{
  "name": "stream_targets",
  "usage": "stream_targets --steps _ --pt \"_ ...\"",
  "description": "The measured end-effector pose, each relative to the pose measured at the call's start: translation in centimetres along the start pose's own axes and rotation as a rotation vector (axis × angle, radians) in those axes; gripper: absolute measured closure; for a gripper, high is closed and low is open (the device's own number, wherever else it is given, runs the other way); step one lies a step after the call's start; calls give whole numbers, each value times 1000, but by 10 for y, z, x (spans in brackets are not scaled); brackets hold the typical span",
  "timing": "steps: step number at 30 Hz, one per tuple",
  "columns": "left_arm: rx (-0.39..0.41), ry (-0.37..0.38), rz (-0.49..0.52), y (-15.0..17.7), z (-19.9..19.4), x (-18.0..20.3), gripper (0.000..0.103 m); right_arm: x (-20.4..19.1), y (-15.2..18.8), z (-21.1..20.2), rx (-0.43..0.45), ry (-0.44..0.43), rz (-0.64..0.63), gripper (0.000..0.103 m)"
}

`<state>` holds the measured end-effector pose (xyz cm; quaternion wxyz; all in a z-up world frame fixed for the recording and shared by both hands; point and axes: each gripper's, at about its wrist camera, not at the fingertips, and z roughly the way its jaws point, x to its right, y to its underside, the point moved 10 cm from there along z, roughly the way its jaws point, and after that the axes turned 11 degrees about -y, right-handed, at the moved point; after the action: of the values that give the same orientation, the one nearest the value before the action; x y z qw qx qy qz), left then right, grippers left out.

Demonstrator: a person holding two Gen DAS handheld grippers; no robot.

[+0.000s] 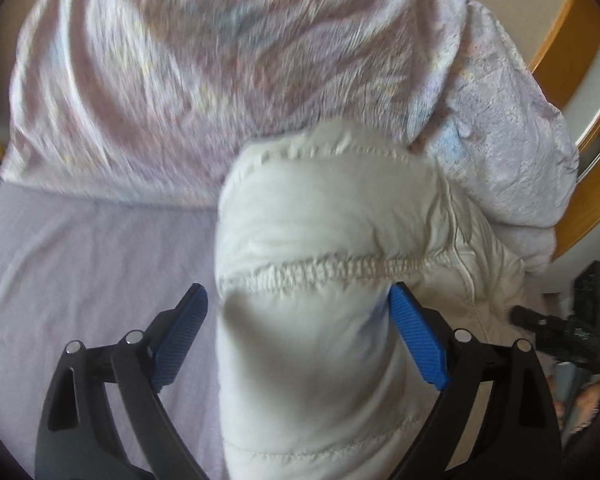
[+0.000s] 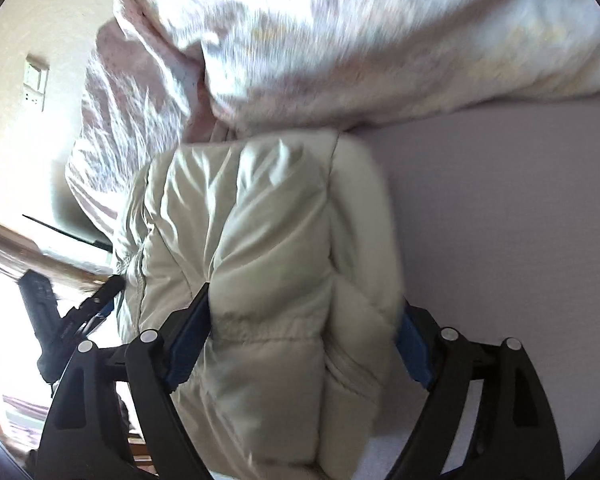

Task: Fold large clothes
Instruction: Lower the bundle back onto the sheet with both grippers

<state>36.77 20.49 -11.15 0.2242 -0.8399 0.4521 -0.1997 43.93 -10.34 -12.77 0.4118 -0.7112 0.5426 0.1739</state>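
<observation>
Left claw (image 1: 300, 336): jaws spread wide; the cream padded jacket (image 1: 332, 240) bulges up between them. The right-side pad (image 1: 418, 340) lies against the fabric, the left-side pad stands clear, so I judge it released, not clamping.
Right claw (image 2: 304, 344): also spread wide around the same jacket; both pads sit at the sides of the bundle, but whether they press on it I cannot tell.
Jacket: a thick, doubled-over bundle directly ahead of both claws, resting on the lilac bed sheet (image 1: 80, 248). A gathered elastic seam runs across it just beyond the left claw's tips.
Beyond the claws: a crumpled pale patterned duvet (image 1: 188, 60) lies past the jacket's far end, touching it.
To the side: the other claw shows at the edge of each view; a wooden bed frame (image 1: 572, 56) curves past the duvet.
Progress: the jacket looks folded into a compact stack already. Likely left: let go fully, square the edges, perhaps press the puffy layers flat.
</observation>
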Motion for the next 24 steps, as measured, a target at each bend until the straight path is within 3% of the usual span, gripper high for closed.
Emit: stream_targets --steps 6,9,13,16,24 --pt "132 -16 53 -10 -33 27 7 -14 -16 -42 153 129 -117 19" --pt "148 -16 92 -5 -33 49 6 -48 -19 -42 208 153 -265 32" --pt "136 -20 112 -1 -23 62 6 -74 -36 -4 184 199 -369 43" --pt "147 -45 124 -3 -15 62 6 -82 -38 13 184 228 -409 46" --pt "173 -128 169 -5 6 58 4 -56 -28 52 137 336 -450 45"
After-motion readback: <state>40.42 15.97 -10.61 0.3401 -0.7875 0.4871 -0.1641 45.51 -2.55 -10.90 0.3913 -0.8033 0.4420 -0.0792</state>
